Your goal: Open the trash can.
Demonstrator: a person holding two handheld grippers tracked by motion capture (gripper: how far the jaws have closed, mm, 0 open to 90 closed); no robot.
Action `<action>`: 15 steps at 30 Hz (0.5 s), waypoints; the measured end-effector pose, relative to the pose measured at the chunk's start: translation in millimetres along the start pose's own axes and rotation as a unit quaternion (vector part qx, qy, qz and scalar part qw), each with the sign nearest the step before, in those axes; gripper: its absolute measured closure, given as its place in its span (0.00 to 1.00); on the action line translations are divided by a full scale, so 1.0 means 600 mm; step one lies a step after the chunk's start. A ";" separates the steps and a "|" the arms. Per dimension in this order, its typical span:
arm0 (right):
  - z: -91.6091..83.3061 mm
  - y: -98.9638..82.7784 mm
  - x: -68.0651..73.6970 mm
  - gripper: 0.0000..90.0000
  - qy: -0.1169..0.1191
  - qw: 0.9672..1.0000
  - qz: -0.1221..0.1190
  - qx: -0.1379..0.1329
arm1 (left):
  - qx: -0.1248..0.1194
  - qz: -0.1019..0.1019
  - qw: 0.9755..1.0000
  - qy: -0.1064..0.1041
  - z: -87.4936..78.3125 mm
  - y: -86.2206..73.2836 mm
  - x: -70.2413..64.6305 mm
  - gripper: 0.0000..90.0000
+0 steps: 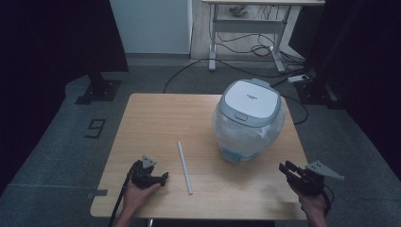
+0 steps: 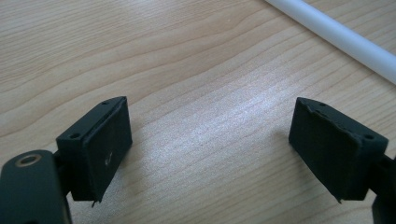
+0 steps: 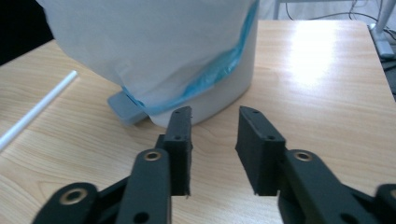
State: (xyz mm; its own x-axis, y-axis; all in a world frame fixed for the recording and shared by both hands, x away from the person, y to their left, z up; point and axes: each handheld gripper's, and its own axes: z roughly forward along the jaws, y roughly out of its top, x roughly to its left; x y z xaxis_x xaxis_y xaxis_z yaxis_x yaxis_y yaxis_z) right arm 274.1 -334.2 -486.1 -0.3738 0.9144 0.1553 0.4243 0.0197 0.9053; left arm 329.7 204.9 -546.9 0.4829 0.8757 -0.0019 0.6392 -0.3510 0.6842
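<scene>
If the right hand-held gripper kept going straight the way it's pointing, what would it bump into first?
Most likely the bin. The right hand-held gripper points at its lower wall, just under the plastic bag liner, with bare table between them. Its jaws are open and hold nothing. How far off the bin is remains unclear.

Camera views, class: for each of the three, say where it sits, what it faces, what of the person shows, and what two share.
High view: above the person's side, facing forward and down at the table; both hands show.
Left gripper view: rides the left gripper, facing bare tabletop; open jaws show.
Right gripper view: rides the right gripper, facing the bin; open jaws show.
Shared: the white tube appears in all three.
</scene>
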 end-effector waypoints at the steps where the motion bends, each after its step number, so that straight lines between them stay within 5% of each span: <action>1: -0.001 0.002 0.001 0.75 0.003 1.000 -0.001 -0.002 | 0.000 0.000 1.000 0.000 0.000 0.000 0.000 0.14; 15: -0.024 0.044 0.015 0.99 0.039 0.999 -0.012 -0.032 | 0.000 0.000 1.000 0.000 0.001 0.001 0.001 0.15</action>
State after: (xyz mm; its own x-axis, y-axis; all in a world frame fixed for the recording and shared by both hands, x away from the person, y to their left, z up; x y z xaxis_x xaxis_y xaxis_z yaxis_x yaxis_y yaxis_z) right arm 270.2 -331.2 -455.3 -0.4465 0.8800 0.1618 0.3616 0.0121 0.9322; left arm 330.5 204.8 -546.9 0.4833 0.8754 -0.0019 0.6393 -0.3514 0.6840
